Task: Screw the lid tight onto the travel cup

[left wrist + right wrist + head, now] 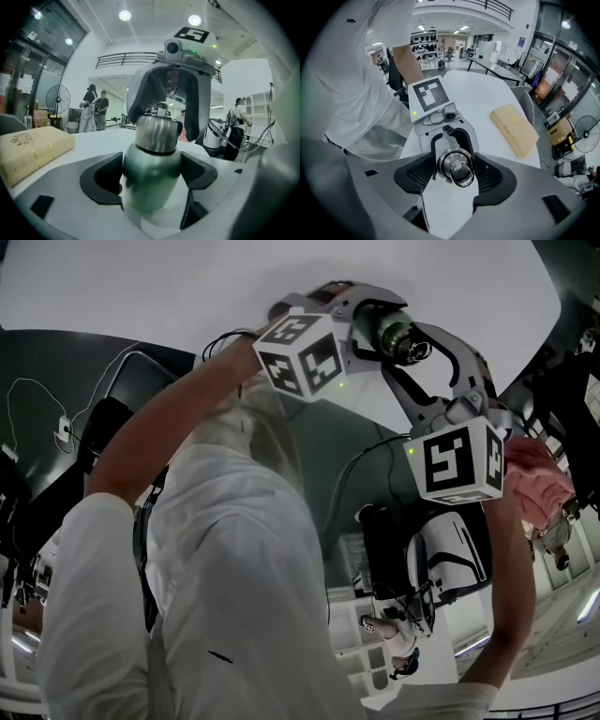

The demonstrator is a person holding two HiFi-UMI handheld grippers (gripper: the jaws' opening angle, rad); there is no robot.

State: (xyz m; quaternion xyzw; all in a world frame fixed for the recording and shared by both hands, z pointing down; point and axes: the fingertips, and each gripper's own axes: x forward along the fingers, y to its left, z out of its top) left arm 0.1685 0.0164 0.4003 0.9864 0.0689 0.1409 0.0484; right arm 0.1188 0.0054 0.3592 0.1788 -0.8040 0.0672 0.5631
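A green steel travel cup [151,180] stands upright between my left gripper's [152,178] jaws, which are shut on its body. Its silver lid [157,133] with a wire ring [461,169] sits on the cup's neck. My right gripper [455,176] points steeply down over the lid, its dark fingers [192,117] on either side of it. A thin gap shows beside the lid, so the right gripper is open round it. In the head view both marker cubes and the cup [405,338] are held up above the white table [187,287].
A tan flat block [515,129] lies on the white table [487,98], to the left in the left gripper view [33,150]. A person's white sleeve [361,93] fills the left. Far back stand people [96,110], a fan [58,101] and shelves.
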